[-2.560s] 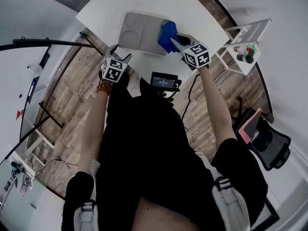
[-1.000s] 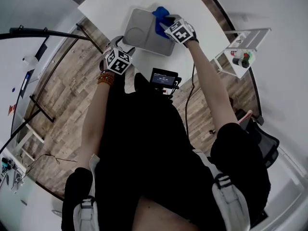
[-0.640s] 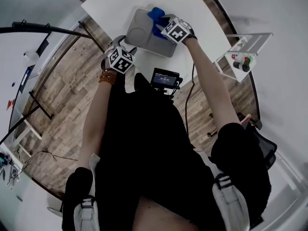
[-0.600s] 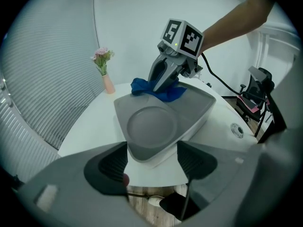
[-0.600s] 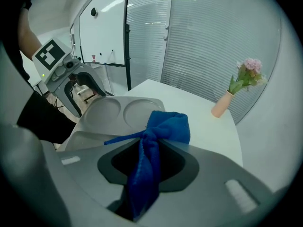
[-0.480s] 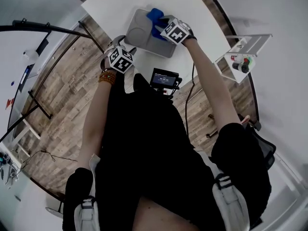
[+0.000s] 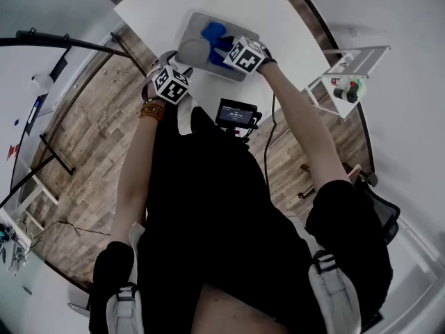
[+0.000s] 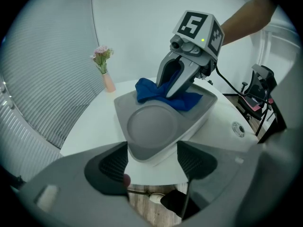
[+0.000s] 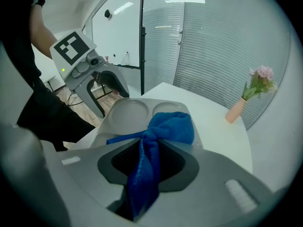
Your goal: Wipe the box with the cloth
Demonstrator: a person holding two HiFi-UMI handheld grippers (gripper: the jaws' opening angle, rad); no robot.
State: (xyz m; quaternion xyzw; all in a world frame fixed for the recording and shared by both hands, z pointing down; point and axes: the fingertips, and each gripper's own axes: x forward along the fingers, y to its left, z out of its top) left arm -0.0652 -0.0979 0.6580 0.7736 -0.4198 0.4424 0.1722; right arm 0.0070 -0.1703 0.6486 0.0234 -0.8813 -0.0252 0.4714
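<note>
A grey box (image 7: 198, 49) with round recesses lies on the white table (image 7: 278, 19). A blue cloth (image 7: 213, 35) rests on the box's top, and my right gripper (image 7: 228, 49) is shut on it. In the right gripper view the cloth (image 9: 156, 131) hangs bunched between the jaws of that gripper (image 9: 147, 163), over the box (image 9: 124, 109). My left gripper (image 7: 179, 68) stands open just short of the box's near edge, holding nothing. The left gripper view shows that gripper (image 8: 151, 165), the box (image 8: 150, 126), the cloth (image 8: 182, 100) and the right gripper (image 8: 176, 82) pressing down on the cloth.
A pink vase with flowers (image 8: 108, 79) stands on the table beyond the box. A small screen device (image 7: 236, 115) is mounted at the table's near edge. A white rack (image 7: 348, 75) with coloured items stands right of the table, above wood floor.
The right gripper has dragged the cloth from the box's right end toward its middle. The left gripper has stayed by the box's near edge.
</note>
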